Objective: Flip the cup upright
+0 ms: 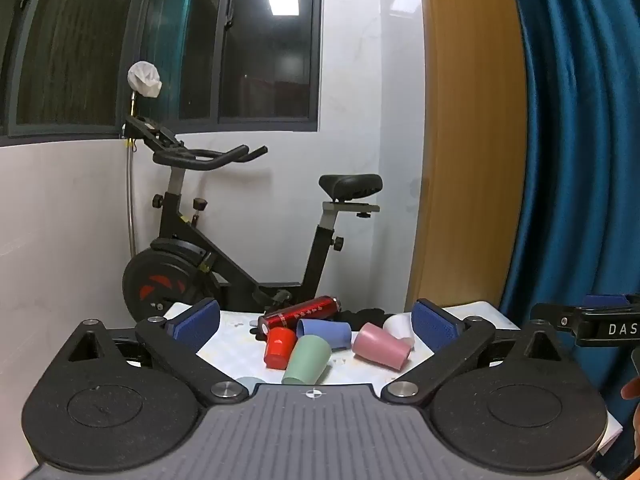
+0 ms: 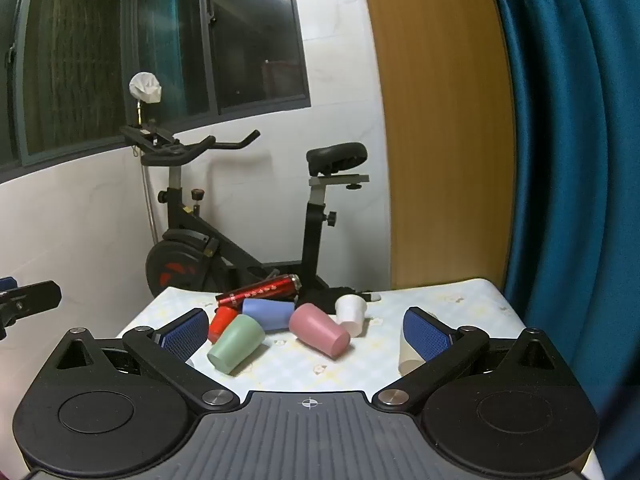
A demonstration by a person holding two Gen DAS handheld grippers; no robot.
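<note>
both claws, the left claw (image 1: pixel 316 326) and the right claw (image 2: pixel 306 330), are standing wide open and holding nothing. the pink cup (image 2: pixel 320 330) is lying on its side on the table (image 2: pixel 460 300), at 12 o'clock of the right claw, the green cup (image 2: pixel 235 343) lying at its 9 o'clock.

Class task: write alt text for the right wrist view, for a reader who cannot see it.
The open right gripper faces a table where a green plastic cup, blue cup and pink cup lie tipped over, beside an upside-down white cup and a red metal flask. A black exercise bike stands behind.
</note>
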